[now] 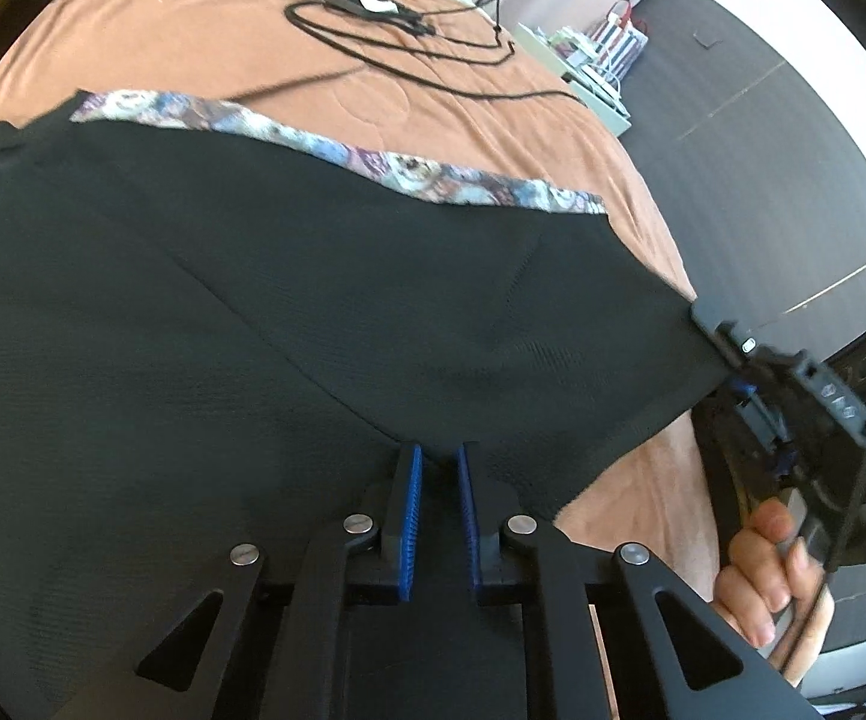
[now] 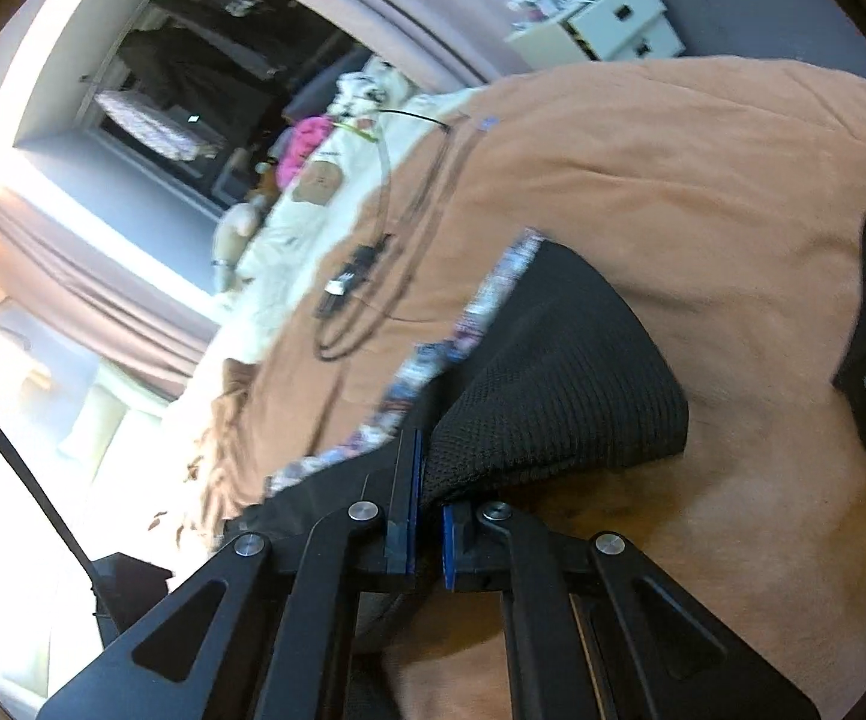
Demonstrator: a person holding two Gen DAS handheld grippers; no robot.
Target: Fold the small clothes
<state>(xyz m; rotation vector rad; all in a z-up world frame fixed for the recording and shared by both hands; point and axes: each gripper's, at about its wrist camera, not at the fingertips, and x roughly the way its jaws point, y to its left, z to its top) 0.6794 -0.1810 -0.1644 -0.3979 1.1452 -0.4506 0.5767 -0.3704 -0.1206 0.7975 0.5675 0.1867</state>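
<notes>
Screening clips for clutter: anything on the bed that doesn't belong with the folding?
Yes: a black cable with a small white-tipped device lies looped on the orange blanket, beyond the black garment.

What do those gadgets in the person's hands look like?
Both look alike. The left gripper and the right gripper are matt black, each with two flat fingers lined with ribbed blue pads, moved by angular black link bars with round silver pins and triangular cut-outs. The left view shows the right one's bulky black body with small white markings. No sleeves show.
</notes>
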